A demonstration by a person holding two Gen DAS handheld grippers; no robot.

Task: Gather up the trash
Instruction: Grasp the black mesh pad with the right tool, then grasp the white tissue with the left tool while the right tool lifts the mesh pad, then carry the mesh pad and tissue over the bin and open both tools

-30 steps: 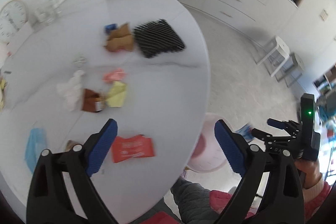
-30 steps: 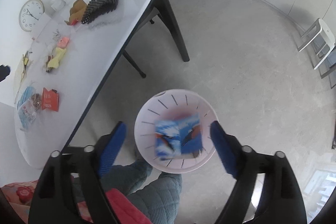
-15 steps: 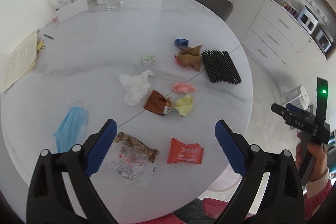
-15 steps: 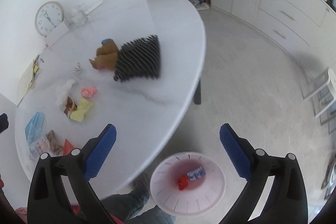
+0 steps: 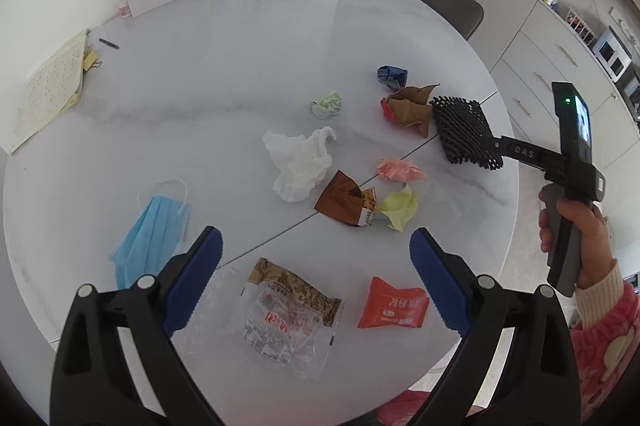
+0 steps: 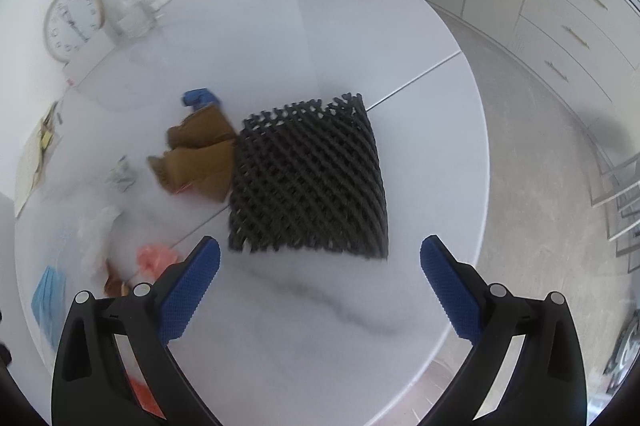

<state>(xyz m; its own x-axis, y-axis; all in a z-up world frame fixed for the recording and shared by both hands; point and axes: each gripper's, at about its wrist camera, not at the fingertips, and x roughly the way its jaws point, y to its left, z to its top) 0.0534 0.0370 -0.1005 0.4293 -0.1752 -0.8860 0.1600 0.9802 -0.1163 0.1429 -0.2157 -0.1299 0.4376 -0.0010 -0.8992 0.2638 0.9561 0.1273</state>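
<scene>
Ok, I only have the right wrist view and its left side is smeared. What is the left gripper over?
Observer: The left gripper hangs open over a clear snack wrapper, with a red packet just right of it.
Reviewer: And that pink blur near the blue mask?
Observer: Crumpled pink paper; a yellow paper ball and a brown wrapper lie nearby.
Reviewer: Is the right gripper touching the black mesh?
Observer: Seen from the left wrist, its tip meets the edge of the black foam mesh; contact cannot be told.
</scene>
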